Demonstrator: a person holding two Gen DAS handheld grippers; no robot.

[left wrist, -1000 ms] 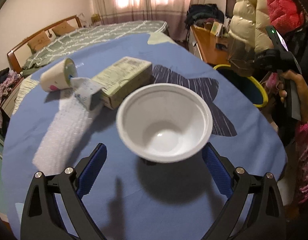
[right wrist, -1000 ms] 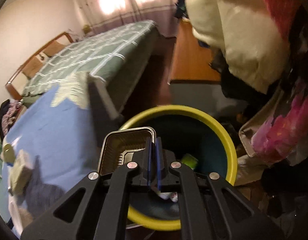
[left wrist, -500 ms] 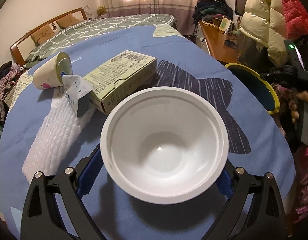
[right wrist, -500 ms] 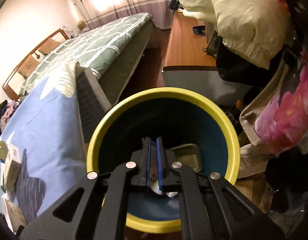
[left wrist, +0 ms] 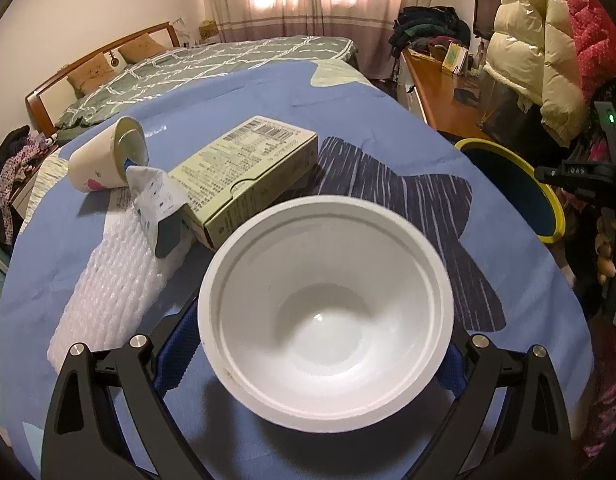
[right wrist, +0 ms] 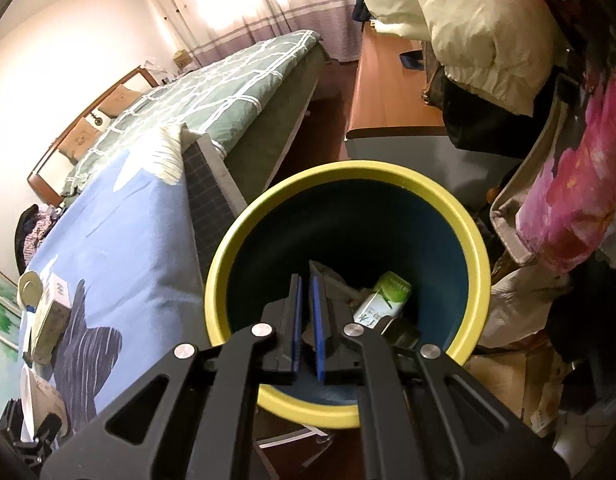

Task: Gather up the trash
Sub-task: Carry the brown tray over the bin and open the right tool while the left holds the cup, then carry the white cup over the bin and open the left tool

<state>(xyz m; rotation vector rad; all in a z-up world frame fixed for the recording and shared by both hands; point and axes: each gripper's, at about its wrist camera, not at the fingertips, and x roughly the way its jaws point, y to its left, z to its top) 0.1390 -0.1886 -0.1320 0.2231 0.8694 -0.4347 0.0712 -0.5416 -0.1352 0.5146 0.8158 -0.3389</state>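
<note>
A white disposable bowl point(left wrist: 323, 300) stands upright on the blue tablecloth point(left wrist: 387, 120). My left gripper point(left wrist: 319, 332) straddles it, one blue pad on each side, and its jaws are closing. The bowl's rim hides whether the pads touch its wall. My right gripper point(right wrist: 304, 280) is shut with nothing in it, pointing down into the yellow-rimmed bin point(right wrist: 347, 168). A foil tray point(right wrist: 331, 276) and a green carton point(right wrist: 383, 300) lie at the bin's bottom. In the left wrist view the bin point(left wrist: 507, 184) stands off the table's right edge.
Behind the bowl lie a cardboard box point(left wrist: 244, 168), a tipped paper cup point(left wrist: 104, 160), a crumpled wrapper point(left wrist: 160, 204) and white foam netting point(left wrist: 108, 292). A bed point(left wrist: 212, 60) is beyond the table. A wooden desk point(right wrist: 387, 92) and hanging coats point(right wrist: 467, 20) crowd the bin.
The left gripper came forward until the bowl sat between its fingers, and the fingers narrowed slightly. The right gripper carried a foil tray over the bin; the tray now lies inside.
</note>
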